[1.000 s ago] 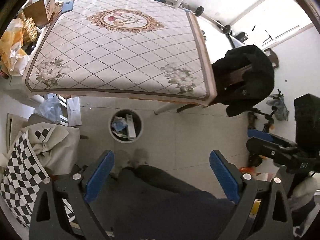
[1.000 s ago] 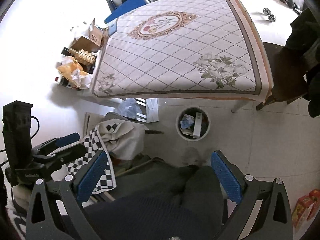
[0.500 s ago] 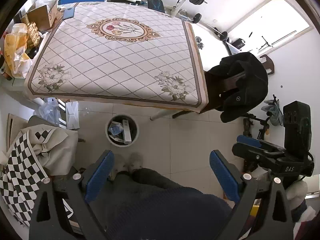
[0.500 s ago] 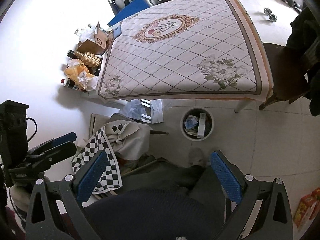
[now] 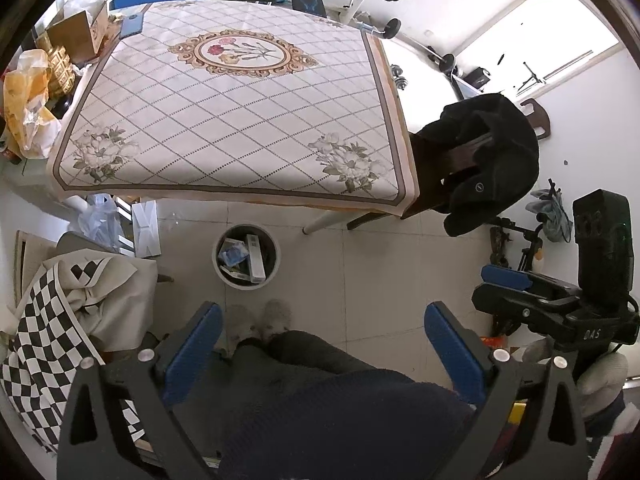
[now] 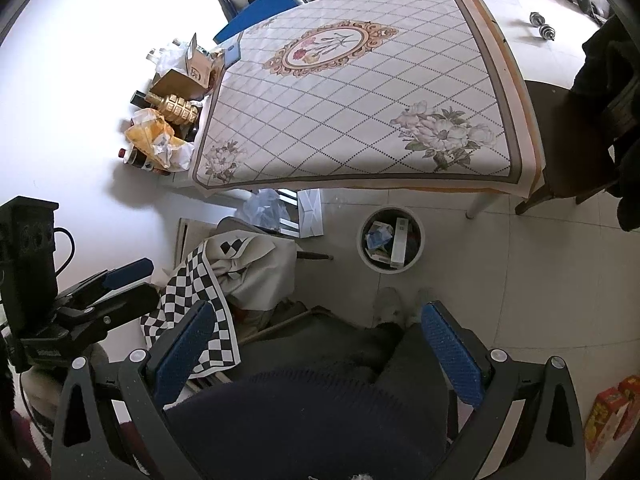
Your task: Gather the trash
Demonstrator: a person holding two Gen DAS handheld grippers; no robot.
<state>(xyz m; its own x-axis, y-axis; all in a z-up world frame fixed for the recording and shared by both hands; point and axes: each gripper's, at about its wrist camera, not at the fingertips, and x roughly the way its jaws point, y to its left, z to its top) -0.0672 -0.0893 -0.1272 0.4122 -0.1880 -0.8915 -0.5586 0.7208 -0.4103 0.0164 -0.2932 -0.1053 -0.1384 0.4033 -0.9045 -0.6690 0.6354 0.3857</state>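
A tiled floor [image 5: 400, 264] carries a table [image 5: 240, 120] under a diamond-patterned floral cloth, with a dark chair [image 5: 480, 160] at its corner. A round bin [image 5: 246, 257] holding boxes and wrappers stands on the floor just off the table's near edge, well beyond both grippers. The left gripper [image 5: 324, 352] and right gripper [image 6: 316, 344] are spread wide, holding nothing.

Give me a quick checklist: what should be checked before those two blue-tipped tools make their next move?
1. Left tool open, holding nothing: ok.
2. Right tool open, holding nothing: ok.
3. Trash bin upright on the floor by the table leg, reachable: ok.
4. Bin has room: cannot tell; a white box and crumpled blue wrapper already lie inside.
5. Tablecloth free of trash: ok.
6. Next piece to collect chosen: cannot tell.
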